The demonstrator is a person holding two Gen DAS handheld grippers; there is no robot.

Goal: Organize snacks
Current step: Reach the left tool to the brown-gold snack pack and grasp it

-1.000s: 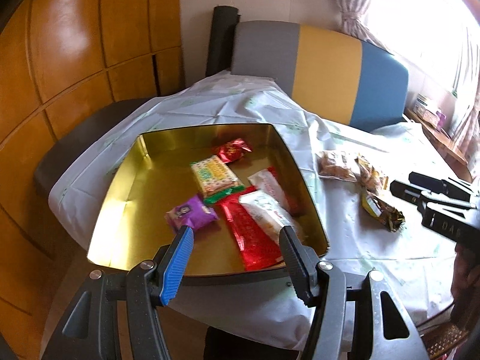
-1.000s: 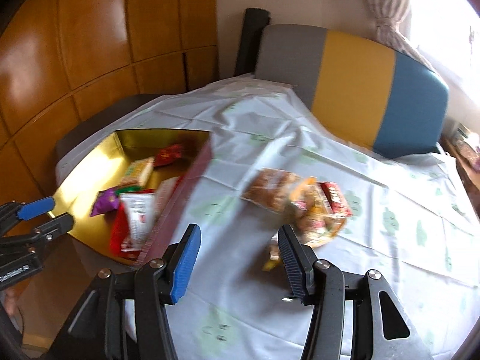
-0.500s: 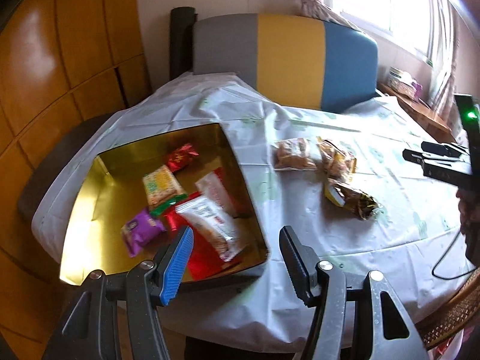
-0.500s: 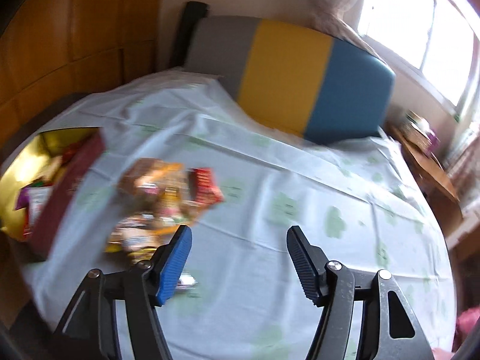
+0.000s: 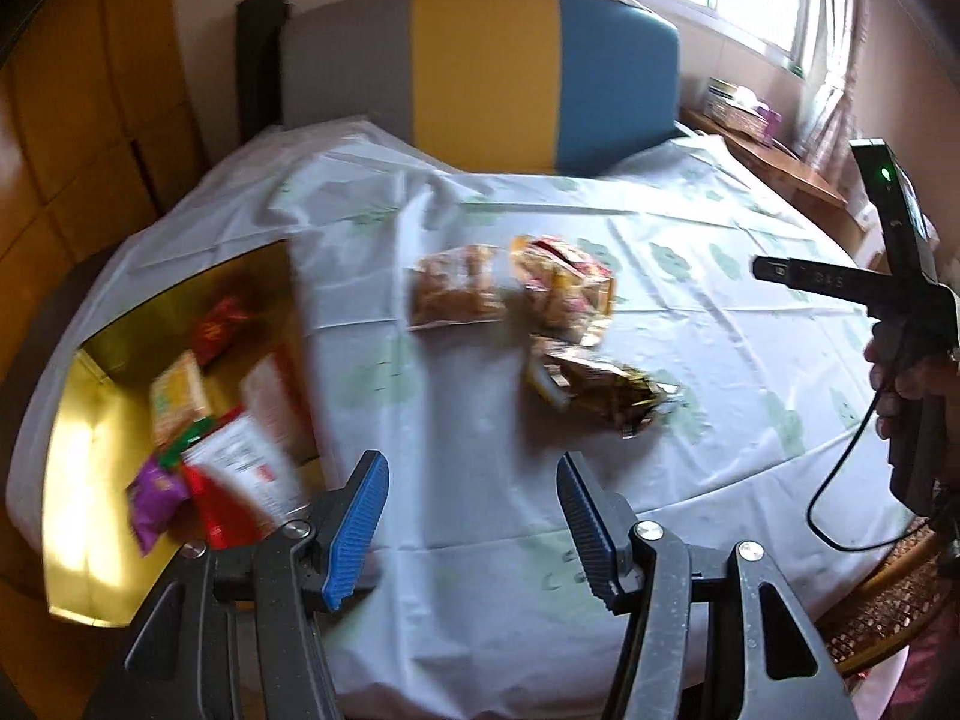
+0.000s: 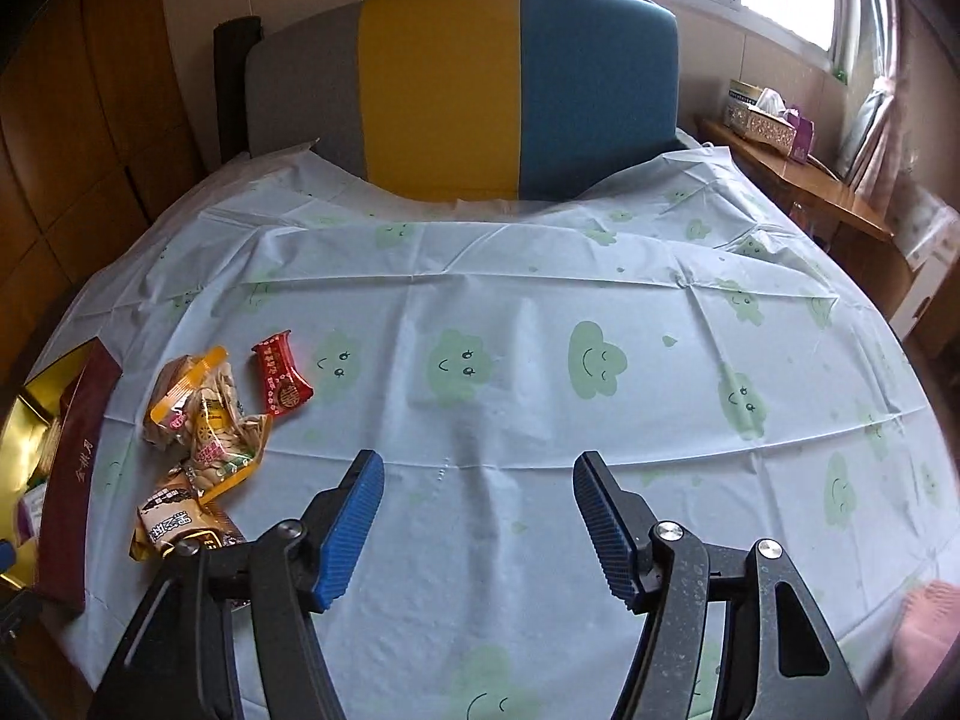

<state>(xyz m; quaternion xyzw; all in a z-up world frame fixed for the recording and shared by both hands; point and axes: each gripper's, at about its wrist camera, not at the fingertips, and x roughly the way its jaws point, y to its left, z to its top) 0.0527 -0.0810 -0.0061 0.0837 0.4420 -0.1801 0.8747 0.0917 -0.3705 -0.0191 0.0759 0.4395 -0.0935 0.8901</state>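
Note:
A gold-lined box (image 5: 78,456) with a dark red outer wall (image 6: 75,468) sits at the table's left and holds several snack packets (image 5: 240,462). Loose packets lie on the cloth right of it: a brown one (image 5: 456,294), a yellow one (image 5: 564,288), a crumpled gold one (image 5: 606,396). The right wrist view shows them (image 6: 204,420) with a small red packet (image 6: 281,381). My left gripper (image 5: 471,516) is open and empty above the front edge. My right gripper (image 6: 474,516) is open and empty over bare cloth, and it shows at the right in the left wrist view (image 5: 900,300).
The round table has a pale cloth with green cloud faces (image 6: 540,360). A grey, yellow and blue chair back (image 6: 468,90) stands behind it. A wooden side shelf with a tissue box (image 6: 762,114) is at the right. Wood panelling is at the left.
Both views have swung to the right. The left gripper moved from over the box to the cloth right of it. The right gripper turned away from the packets toward the table's middle.

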